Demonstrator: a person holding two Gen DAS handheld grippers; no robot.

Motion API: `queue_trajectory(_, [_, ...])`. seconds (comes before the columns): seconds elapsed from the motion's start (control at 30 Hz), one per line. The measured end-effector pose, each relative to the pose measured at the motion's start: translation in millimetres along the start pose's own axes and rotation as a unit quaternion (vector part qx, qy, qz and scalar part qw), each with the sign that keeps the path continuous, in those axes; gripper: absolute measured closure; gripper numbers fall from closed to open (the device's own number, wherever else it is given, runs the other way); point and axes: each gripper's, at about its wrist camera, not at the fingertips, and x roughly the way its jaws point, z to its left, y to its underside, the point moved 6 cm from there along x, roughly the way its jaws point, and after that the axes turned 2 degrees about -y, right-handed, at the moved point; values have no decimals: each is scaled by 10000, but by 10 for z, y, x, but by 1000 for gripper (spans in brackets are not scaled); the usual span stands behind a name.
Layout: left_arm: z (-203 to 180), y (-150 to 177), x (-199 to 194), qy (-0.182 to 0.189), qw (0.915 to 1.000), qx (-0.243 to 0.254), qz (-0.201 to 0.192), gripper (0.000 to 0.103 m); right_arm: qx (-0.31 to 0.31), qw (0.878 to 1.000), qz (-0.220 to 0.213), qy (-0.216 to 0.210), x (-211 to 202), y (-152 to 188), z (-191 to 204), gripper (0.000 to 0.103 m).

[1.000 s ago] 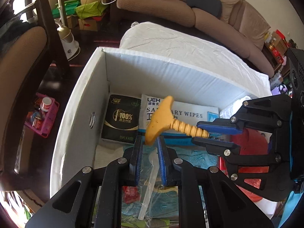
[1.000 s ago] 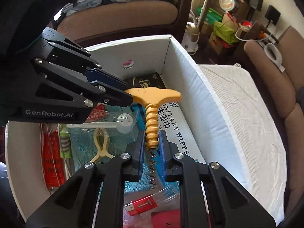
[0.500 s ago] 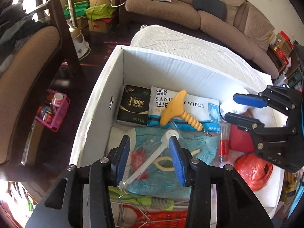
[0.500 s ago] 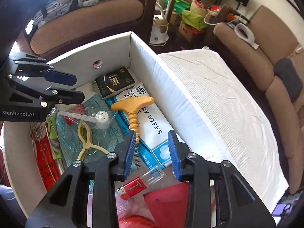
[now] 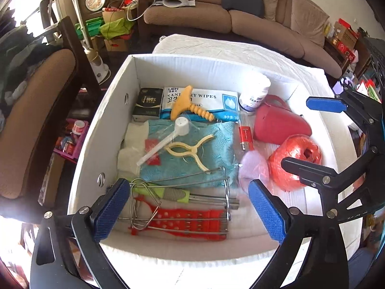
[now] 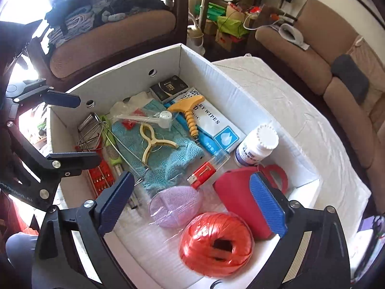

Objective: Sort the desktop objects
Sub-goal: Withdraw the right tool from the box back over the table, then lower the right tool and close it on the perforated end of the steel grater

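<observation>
Where ribbed yellow corkscrew point(image 5: 190, 107) lies, glossy wipes pack point(image 5: 216, 101), white box point(image 5: 105, 130)

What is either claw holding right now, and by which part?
Nothing. The left claw and right claw have just been opening and stand empty; the yellow corkscrew lies in the white box.

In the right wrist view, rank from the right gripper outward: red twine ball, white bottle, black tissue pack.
From the right gripper:
1. Twine ball, at the box's near edge.
2. White bottle, mid-box, right.
3. Black tissue pack, far corner.
</observation>
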Motion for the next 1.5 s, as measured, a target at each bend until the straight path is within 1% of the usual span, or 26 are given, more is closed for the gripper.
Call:
queue_trajectory(0.07, [-30,76,-68,8,10000,-34,18,0,42,10000,-49,-4,-103,72,38,4])
queue_trajectory(0.17, [-61,188,-183,-63,10000,-31,3,0,138,9998,-132,8,-259,153,71,0])
queue_trajectory(0.4, [-155,383,-453,-107,9999,-93,-62,0,220,9993,-291,29,-610,340,122,0])
queue_trajectory(0.6, [-361,486,-665,-94,9999,-5,-141,0,284,9989,-364,71,-885,584,102,0])
queue_trajectory(0.73, [-636,554,-774,100,9995,74,-279,0,346,9984,-416,144,-1082,855,-51,0])
queue_trajectory(0.83, [-933,616,-787,349,9985,157,-393,0,580,9973,-403,210,-1206,1141,-281,0])
queue_trajectory(0.97, [-1389,736,-785,807,9943,264,-637,0,957,9941,-473,208,-1321,1524,-582,0])
queue_trajectory(1.03, [-1589,809,-752,999,9922,238,-702,0,1220,9909,-501,267,-1313,1708,-742,0])
queue_trajectory(1.1, [-1753,870,-681,1103,9912,269,-684,0,1595,9857,-431,329,-1216,1886,-920,0])
queue_trajectory(1.17, [-1878,908,-616,1140,9905,363,-679,0,1988,9792,-322,260,-1059,2030,-1070,1])
queue_trajectory(1.23, [-1954,928,-571,1145,9901,408,-696,0,2296,9726,-300,213,-894,2127,-1198,5])
queue_trajectory(1.33, [-2014,957,-535,1415,9869,366,-678,0,2708,9620,-345,23,-627,2198,-1338,12])
queue_trajectory(1.37, [-2021,968,-525,1469,9863,351,-662,0,2859,9576,-354,-80,-529,2223,-1382,17])
queue_trajectory(1.4, [-2021,972,-515,1528,9856,328,-649,0,3010,9526,-366,-229,-428,2240,-1421,24])
queue_trajectory(1.5, [-1999,965,-476,1661,9838,298,-604,0,3356,9400,-307,-529,-116,2274,-1527,36])
